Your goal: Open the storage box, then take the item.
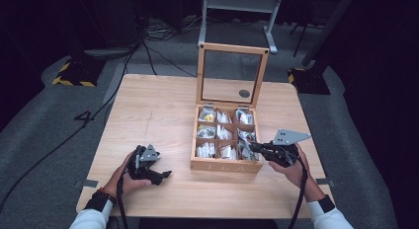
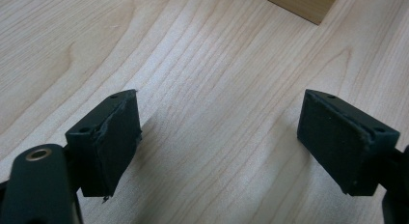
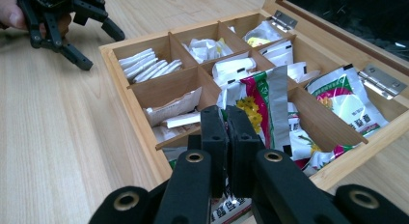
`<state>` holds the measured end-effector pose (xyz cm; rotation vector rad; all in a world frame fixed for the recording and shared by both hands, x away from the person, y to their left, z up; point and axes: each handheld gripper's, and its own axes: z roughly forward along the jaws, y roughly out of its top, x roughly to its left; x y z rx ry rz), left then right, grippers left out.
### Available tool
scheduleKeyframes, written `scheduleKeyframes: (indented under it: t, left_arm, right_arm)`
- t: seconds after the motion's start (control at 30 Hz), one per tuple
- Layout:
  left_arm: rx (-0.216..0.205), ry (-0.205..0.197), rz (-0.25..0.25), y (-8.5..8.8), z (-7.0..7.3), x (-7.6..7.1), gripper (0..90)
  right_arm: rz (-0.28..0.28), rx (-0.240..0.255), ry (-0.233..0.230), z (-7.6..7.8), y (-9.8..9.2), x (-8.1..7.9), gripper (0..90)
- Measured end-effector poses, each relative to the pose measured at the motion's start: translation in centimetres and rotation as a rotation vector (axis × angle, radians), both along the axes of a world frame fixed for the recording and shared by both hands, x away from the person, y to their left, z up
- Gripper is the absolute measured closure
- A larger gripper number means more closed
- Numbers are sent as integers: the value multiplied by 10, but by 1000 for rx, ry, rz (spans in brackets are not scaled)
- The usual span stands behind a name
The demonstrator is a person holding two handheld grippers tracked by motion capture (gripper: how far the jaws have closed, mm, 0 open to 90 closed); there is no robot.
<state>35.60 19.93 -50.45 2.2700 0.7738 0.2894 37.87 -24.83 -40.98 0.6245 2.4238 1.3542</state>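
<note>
Sachet (image 3: 260, 105), printed with yellow flowers and a green-and-red border on silver foil, stands upright between the jaws of the right gripper (image 3: 226, 132). The jaws are closed tight on its lower edge, with the upper part of the packet rising above the pads. The packet sits over the near right-hand compartments of the wooden box (image 1: 225, 165), at the box's front right corner in the high view. The box is divided into nine compartments holding white and coloured packets, and its glazed lid (image 1: 231, 73) stands open and upright at the far side.

The left gripper (image 2: 219, 137) rests on the table (image 1: 148, 110), well apart from the box on its left. Its jaws stand wide apart with nothing between them; bare wood grain shows in the gap.
</note>
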Motion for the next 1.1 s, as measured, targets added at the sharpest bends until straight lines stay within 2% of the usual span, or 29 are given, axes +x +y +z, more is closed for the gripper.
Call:
scheduleKeyframes:
  t: [0.13,0.57,1.1]
  left_arm:
    - [1,-1,-2,0,0,0,157]
    - [0,-3,-7,1,0,0,158]
    - [2,0,-7,2,0,-1,157]
  right_arm:
    - [3,9,-8,1,1,0,879]
    - [-16,89,-51,15,-10,-3,880]
    - [55,128,-83,29,-3,-21,879]
